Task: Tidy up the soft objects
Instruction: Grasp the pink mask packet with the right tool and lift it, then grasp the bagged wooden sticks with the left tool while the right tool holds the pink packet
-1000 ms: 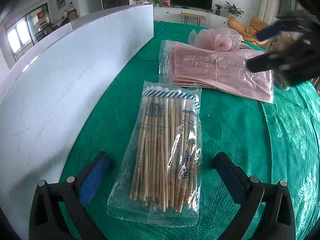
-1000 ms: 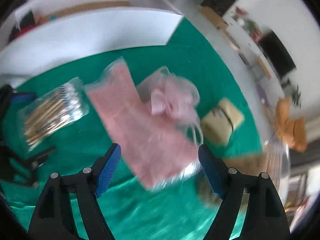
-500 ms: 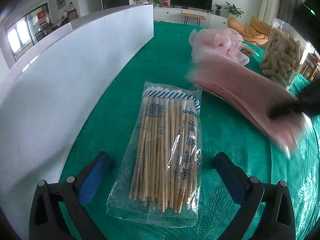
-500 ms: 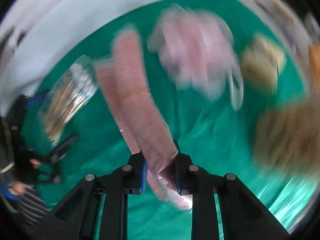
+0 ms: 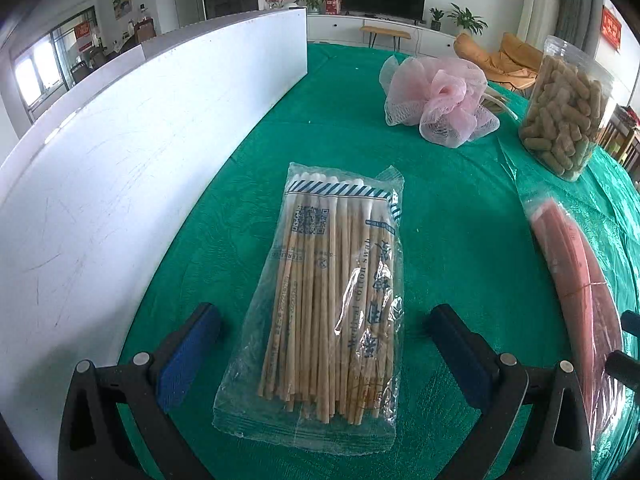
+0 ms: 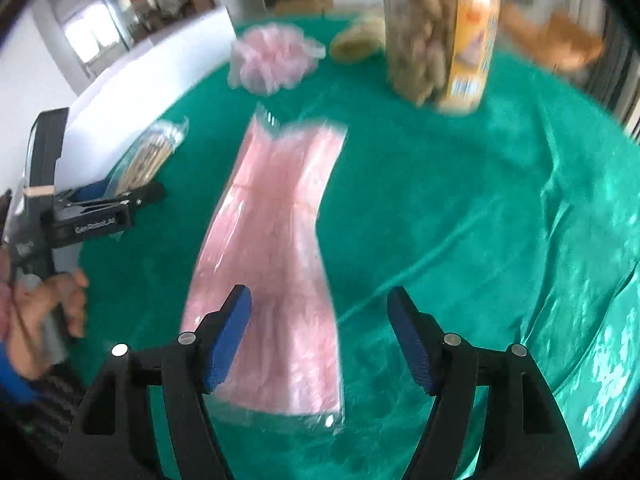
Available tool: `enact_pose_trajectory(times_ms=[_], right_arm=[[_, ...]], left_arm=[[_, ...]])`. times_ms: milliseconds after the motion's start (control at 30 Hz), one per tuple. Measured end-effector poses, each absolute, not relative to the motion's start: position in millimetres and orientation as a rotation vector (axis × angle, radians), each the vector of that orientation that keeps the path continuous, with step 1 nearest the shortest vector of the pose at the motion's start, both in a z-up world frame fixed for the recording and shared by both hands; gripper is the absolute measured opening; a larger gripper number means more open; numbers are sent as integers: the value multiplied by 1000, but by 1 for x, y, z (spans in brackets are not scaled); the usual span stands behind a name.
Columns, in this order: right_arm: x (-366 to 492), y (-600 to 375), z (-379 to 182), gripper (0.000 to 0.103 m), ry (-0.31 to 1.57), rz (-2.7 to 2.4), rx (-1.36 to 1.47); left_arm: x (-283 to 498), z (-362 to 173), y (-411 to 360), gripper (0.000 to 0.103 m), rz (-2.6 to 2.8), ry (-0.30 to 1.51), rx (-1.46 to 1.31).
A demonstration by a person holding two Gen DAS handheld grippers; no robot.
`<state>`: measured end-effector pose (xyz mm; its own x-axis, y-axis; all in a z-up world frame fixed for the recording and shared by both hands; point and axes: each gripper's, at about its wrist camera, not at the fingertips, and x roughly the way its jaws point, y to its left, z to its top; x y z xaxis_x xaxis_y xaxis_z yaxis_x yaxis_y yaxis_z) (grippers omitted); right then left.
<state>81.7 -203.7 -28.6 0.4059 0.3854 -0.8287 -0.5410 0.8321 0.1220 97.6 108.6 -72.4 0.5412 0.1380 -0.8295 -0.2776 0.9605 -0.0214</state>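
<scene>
my right gripper stands with its jaws spread wide, nothing between the pads; the pink packet lies flat on the green cloth just ahead, its near end under my left-hand pad. my left gripper is open too, its 2 pads either side of the swab bag, not touching it. i judge both light and limp in slick film: the pink packet would sag if pinched at an end, so i'd take it near its band at the middle. the swabs stiffen their bag, so a squeeze across the sticks should hold. the pink mesh puff sits beyond, near the snack jar; it looks airy and squashy.
</scene>
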Motion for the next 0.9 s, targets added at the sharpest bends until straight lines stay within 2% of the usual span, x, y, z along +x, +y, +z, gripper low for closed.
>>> enact_pose_trajectory(times_ms=[167,333,467,900], right_arm=[[75,-166,-24,74,966,649,-113],[75,-112,-28,77,966,613,-276],[77,-115,-34,81,936,600,-260],[75,-112,-37,83,882,585,-260]], left_arm=[[97,-73,108,103,249,969,-157],[97,-73,108,103,248,969,-157],[97,-73,108,103,249,969,-157],[98,-73,108,103,249,969,-157]])
